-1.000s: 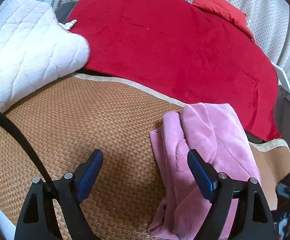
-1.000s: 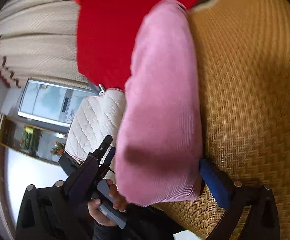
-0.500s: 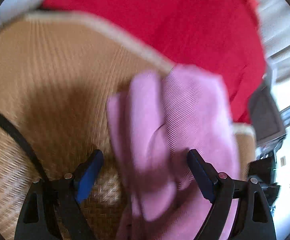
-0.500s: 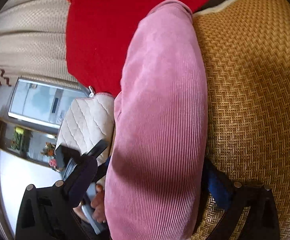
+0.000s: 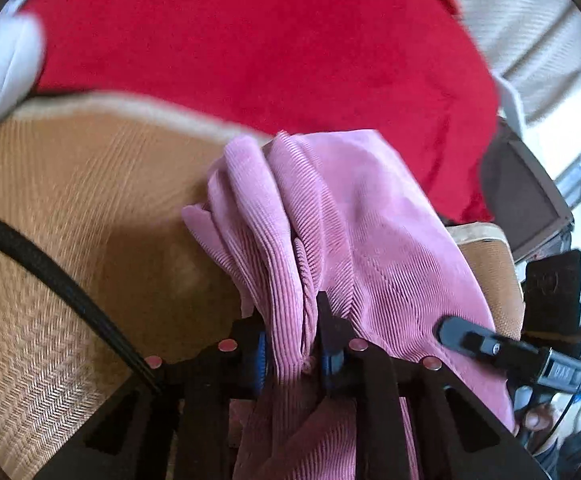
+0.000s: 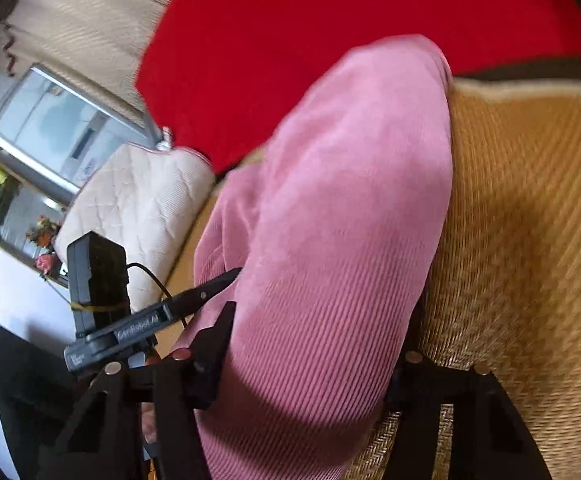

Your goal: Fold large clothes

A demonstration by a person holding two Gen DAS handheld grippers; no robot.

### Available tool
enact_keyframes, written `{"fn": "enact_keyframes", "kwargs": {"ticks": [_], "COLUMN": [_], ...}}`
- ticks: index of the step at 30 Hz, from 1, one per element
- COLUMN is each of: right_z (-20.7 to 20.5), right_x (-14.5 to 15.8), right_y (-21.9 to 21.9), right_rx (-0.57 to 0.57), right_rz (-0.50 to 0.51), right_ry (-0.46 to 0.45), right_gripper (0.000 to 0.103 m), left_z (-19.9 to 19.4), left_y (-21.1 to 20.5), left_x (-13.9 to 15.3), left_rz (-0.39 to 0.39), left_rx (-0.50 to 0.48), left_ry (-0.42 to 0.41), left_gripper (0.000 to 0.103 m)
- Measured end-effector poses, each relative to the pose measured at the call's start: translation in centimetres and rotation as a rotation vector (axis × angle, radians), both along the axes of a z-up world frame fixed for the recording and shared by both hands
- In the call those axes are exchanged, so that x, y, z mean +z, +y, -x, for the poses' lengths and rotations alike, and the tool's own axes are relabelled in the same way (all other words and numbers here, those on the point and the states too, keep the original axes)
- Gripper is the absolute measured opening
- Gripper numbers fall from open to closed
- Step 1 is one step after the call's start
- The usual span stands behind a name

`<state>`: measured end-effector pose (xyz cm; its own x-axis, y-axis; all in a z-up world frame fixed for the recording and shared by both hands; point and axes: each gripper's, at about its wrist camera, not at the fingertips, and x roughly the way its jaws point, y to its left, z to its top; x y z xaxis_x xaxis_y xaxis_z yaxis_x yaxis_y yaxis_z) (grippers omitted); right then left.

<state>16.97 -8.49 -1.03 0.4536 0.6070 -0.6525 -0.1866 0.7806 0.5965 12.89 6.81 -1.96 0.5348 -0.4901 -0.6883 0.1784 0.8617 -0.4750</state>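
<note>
A pink corduroy garment (image 5: 370, 220) lies folded into a thick bundle on a woven straw mat (image 5: 70, 200). My left gripper (image 5: 296, 340) is closing, and its jaws pinch a bunch of the garment's folds at the near end. In the right wrist view the same garment (image 6: 350, 200) fills the gap of my right gripper (image 6: 310, 360), whose jaws are closing and press on both sides of the bundle. One finger (image 5: 466, 334) of the right gripper rests against the garment's right side. One finger (image 6: 206, 290) of the left gripper shows at the bundle's left.
A red blanket (image 5: 250, 40) covers the bed beyond the mat (image 6: 530, 200). A white quilted cushion (image 6: 142, 192) lies at the left. Cream curtains (image 5: 530, 20) hang behind. A dark chair or stand (image 5: 526, 200) sits past the mat's right edge.
Both grippers stood wide open around the garment and have since narrowed onto it. The left one moved right onto the bundle's end. The right view rolled and lifted with the garment.
</note>
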Motion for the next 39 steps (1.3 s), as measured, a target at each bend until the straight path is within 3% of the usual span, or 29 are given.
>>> {"fn": "enact_keyframes", "kwargs": {"ticks": [4, 8, 10, 13, 14, 16, 17, 18, 21, 24, 26, 28, 31, 34, 39], "right_z": [0.6, 0.4, -0.1, -1.2, -1.4, -1.3, -0.9, -0.3, 0.7, 2.6, 4.0, 5.7, 6.6, 6.1, 5.9], "right_x": [5.0, 7.1, 6.0, 2.5, 0.4, -3.3, -4.2, -4.0, -1.7, 1.6, 3.8, 5.3, 4.2, 0.4, 1.7], "right_y": [-2.7, -6.2, -8.3, -9.8, -10.4, -11.2, -11.6, -11.9, -12.1, -13.1, -13.1, -12.1, -10.2, -8.3, -7.8], "right_rx": [-0.009, -0.043, -0.072, -0.123, -0.142, -0.178, -0.203, -0.219, -0.261, -0.314, -0.312, -0.264, -0.174, -0.13, -0.134], "right_rz": [0.006, -0.005, -0.031, -0.058, -0.062, -0.067, -0.081, -0.102, -0.042, 0.025, 0.021, -0.025, -0.108, -0.084, -0.027], "right_ry": [-0.108, -0.155, -0.133, -0.036, 0.014, 0.107, 0.119, 0.084, 0.028, -0.076, -0.152, -0.196, -0.149, -0.061, -0.091], "right_gripper": [0.059, 0.06, 0.06, 0.06, 0.061, 0.076, 0.079, 0.08, 0.081, 0.082, 0.082, 0.082, 0.082, 0.082, 0.083], "left_z": [-0.1, -1.5, -3.0, -5.5, -5.7, -5.2, -4.9, -4.6, -2.3, 0.8, 2.2, 2.8, 1.3, 0.9, 2.2], "left_y": [-3.0, -7.1, -8.0, -9.3, -9.7, -9.3, -9.0, -8.8, -7.3, -6.7, -6.6, -7.4, -7.9, -7.1, -5.2], "left_x": [3.6, 4.6, 3.5, -1.1, -3.0, -3.7, -3.3, -2.6, -0.1, 2.9, 3.1, 2.0, -1.1, -3.7, -1.6], "left_rz": [0.041, 0.027, 0.012, -0.063, -0.104, -0.08, -0.075, -0.091, -0.167, -0.176, -0.196, -0.266, -0.388, -0.355, -0.253], "left_rx": [-0.024, -0.049, -0.048, -0.053, -0.037, -0.018, -0.016, -0.011, 0.022, 0.029, 0.02, 0.019, 0.039, 0.056, 0.093], "left_ry": [-0.078, -0.094, -0.056, 0.089, 0.127, 0.096, 0.091, 0.084, 0.003, -0.098, -0.131, -0.128, -0.042, 0.01, -0.016], "left_gripper": [0.021, 0.022, 0.024, 0.029, 0.039, 0.053, 0.054, 0.054, 0.051, 0.051, 0.051, 0.051, 0.048, 0.047, 0.046]}}
